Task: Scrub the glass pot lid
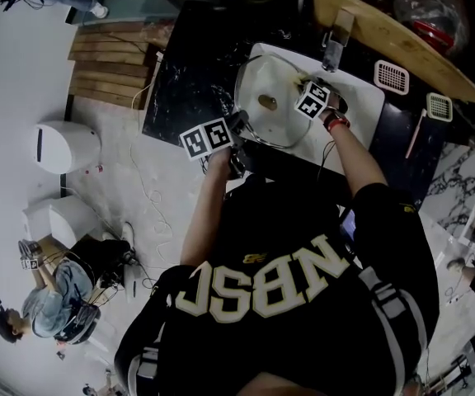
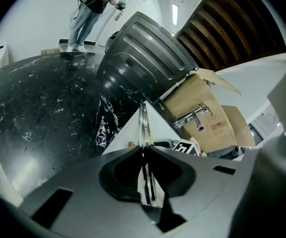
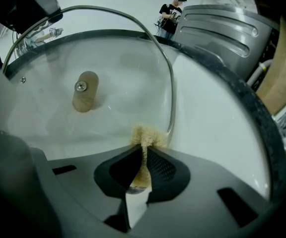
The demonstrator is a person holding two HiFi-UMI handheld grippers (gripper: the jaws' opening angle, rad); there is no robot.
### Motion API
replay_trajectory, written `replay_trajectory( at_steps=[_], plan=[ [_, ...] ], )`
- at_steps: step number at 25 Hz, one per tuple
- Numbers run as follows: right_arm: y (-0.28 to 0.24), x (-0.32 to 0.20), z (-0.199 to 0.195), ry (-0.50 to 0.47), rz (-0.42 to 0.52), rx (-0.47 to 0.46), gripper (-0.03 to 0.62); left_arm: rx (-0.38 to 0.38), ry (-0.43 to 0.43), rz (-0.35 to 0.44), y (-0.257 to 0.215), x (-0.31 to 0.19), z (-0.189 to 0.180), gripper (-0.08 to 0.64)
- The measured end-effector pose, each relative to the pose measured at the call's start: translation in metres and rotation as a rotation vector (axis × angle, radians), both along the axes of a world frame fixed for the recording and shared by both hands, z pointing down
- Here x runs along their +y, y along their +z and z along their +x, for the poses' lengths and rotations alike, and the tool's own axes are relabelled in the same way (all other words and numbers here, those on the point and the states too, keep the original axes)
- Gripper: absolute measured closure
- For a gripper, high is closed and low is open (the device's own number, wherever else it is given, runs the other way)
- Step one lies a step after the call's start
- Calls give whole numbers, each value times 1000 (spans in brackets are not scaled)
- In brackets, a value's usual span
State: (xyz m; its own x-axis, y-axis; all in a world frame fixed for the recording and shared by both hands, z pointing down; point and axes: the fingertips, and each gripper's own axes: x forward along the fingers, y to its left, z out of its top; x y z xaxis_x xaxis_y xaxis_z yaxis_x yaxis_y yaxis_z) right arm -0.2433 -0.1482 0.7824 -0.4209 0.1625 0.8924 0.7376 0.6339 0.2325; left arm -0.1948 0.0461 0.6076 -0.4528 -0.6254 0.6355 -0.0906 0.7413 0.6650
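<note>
The glass pot lid [image 1: 258, 106], with a metal rim and a tan knob [image 1: 268, 102], is held tilted over the white sink [image 1: 361, 97]. My left gripper [image 2: 144, 150] is shut on the lid's rim [image 2: 143, 125], which shows edge-on between the jaws. In the right gripper view the lid [image 3: 113, 78] fills the left half, with its knob [image 3: 85, 90] facing me. My right gripper [image 3: 144, 148] is shut on a tan scrub pad [image 3: 146, 135], which is pressed against the glass just inside the rim. In the head view the left gripper [image 1: 237, 124] is at the lid's near edge and the right gripper [image 1: 308, 89] at its right edge.
A faucet [image 1: 335, 44] stands behind the sink. Black marble counter [image 1: 188, 64] lies to the left, with a grey ribbed bin [image 2: 148, 53] beyond it. Two white grilles [image 1: 392, 77] lie at the right. Wooden pallets [image 1: 110, 64] and a seated person [image 1: 52, 304] are on the floor.
</note>
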Motion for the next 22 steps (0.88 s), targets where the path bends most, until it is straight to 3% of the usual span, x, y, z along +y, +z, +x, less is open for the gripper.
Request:
replay_trajectory(
  at_steps=[22],
  plan=[
    [4, 3, 103, -68, -53, 278, 551, 7, 14, 27, 8, -4, 1, 499]
  ],
)
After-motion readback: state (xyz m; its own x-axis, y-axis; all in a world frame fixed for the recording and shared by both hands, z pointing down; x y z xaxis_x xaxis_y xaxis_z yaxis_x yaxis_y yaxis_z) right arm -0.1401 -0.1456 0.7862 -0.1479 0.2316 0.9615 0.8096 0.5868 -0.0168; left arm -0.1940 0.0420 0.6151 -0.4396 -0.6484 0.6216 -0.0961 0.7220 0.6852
